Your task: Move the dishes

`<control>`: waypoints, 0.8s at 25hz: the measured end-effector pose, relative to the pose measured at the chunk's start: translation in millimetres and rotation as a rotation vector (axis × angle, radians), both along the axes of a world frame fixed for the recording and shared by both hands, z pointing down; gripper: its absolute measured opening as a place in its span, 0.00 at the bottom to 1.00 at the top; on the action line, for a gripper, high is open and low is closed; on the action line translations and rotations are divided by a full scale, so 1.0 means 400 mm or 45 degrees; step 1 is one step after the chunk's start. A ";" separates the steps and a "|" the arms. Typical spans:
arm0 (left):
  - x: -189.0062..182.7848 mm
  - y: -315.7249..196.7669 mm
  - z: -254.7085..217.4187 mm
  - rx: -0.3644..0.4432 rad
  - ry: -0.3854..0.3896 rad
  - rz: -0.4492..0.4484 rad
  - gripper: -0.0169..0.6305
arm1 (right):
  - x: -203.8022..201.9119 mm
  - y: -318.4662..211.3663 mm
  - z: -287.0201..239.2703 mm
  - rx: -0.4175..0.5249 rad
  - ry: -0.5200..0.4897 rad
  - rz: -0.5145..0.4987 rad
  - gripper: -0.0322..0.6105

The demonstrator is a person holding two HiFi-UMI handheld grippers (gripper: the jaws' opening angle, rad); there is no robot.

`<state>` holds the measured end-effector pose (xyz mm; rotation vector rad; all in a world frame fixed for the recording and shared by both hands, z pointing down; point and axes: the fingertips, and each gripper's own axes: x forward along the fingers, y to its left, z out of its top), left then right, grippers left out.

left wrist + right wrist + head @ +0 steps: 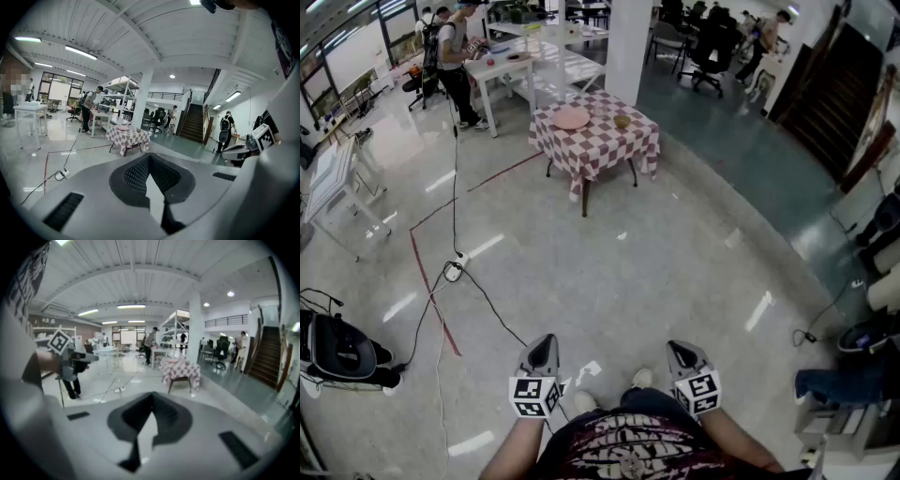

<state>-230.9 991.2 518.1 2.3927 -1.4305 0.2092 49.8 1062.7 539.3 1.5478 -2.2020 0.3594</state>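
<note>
Dishes: pink plate (572, 118) and small tan bowl (622, 121), both on the checkered-cloth table (609, 155) far across the floor, well apart from both grippers. Plate lies flat toward the table's left corner in the head view, bowl toward the far-right edge, with a gap between them. Bowl contents too small to tell. The same table shows small in the left gripper view (129, 137) and the right gripper view (183, 370).

Left gripper (546, 341) held low and close to the person's body, tip toward the table, slightly downward. Jaws closed tip to tip, nothing between them (149, 157). Right gripper (676, 348) alongside it, same heading, jaws also pressed together and empty (152, 408). Each gripper appears at the edge of the other's view: right one (243, 151), left one (70, 359).

Person's shoes (642, 378) just visible between the grippers, on glossy grey floor (609, 272).

Around: white column (628, 42) just behind the table. White worktable (520, 66) beyond it to the left, a standing person (455, 56) at its end. Office chairs (708, 42) at top right. Red tape line (431, 291) and black cable with power strip (453, 272) on the floor at left. Black bag-like object (337, 349) at the left edge. Dark staircase (192, 124) in the background.
</note>
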 end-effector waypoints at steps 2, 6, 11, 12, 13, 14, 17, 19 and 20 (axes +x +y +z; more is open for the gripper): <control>-0.012 0.015 0.002 0.000 0.012 0.012 0.06 | -0.014 0.014 -0.004 0.003 0.008 -0.004 0.10; -0.015 0.054 -0.004 0.009 0.059 0.056 0.06 | -0.028 0.059 -0.006 -0.023 0.036 -0.008 0.10; -0.004 0.038 0.002 0.021 0.056 0.087 0.06 | -0.056 0.062 0.001 -0.027 0.025 -0.004 0.10; -0.002 0.030 0.004 0.021 0.043 0.089 0.06 | -0.060 0.057 0.008 -0.030 0.023 -0.005 0.10; -0.001 0.024 0.006 0.018 0.027 0.091 0.06 | -0.065 0.052 0.013 -0.031 0.020 -0.006 0.10; 0.000 0.020 0.008 0.014 0.016 0.091 0.06 | -0.070 0.046 0.015 -0.026 0.018 -0.007 0.10; 0.001 0.002 0.016 0.005 0.003 0.089 0.06 | -0.077 0.017 0.011 -0.006 0.018 -0.013 0.10; 0.003 -0.019 0.026 -0.008 -0.008 0.091 0.06 | -0.079 -0.004 0.022 -0.013 0.017 -0.012 0.10; 0.005 -0.028 0.032 -0.021 -0.015 0.092 0.06 | -0.078 -0.011 0.031 -0.024 0.015 -0.012 0.10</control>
